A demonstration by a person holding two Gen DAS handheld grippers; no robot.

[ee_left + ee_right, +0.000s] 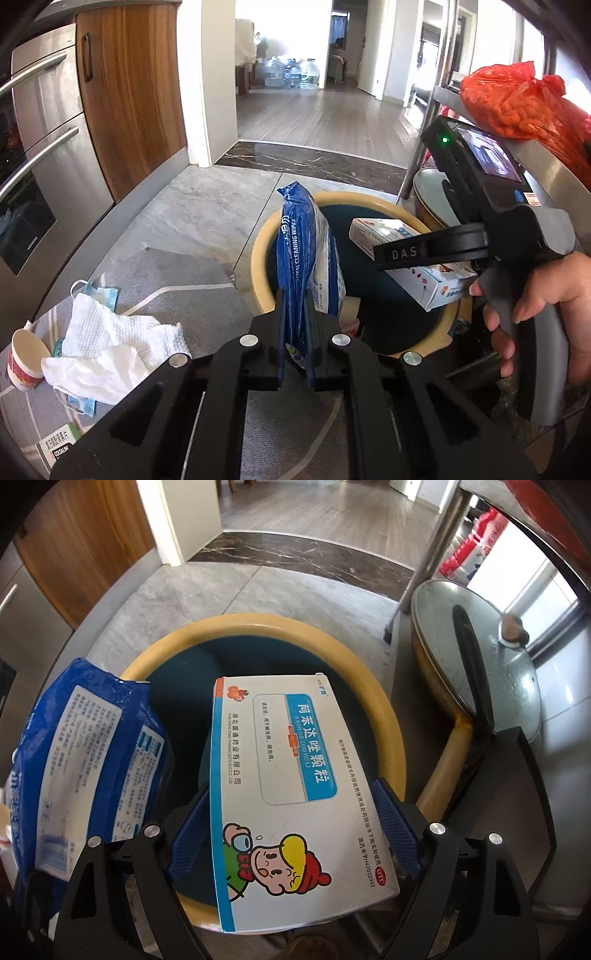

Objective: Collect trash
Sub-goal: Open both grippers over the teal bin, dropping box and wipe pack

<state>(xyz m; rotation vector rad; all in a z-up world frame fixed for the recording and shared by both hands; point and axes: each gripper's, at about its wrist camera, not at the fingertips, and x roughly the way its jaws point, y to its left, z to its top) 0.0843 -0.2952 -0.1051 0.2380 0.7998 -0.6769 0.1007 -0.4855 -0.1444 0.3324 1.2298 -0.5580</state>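
Note:
My left gripper (295, 295) is shut on a blue pack of cleaning wipes (306, 251), which stands upright over the near left part of a bin with a yellow rim (258, 258) and a dark blue inside. To the right, a hand holds my right gripper (391, 258) over the same bin. In the right wrist view my right gripper (291, 794) is shut on a white medicine box (295, 760) with a cartoon figure, its blue pads pressing both long sides. The box hangs flat above the bin's rim (369, 686). The wipes pack (92, 760) shows at the left.
A crumpled paper towel (110, 343), a paper cup (26, 354), a face mask (103, 295) and a small box (59, 446) lie on the rug at left. A lidded pan (480, 657) sits right of the bin under a metal table with a red bag (517, 99).

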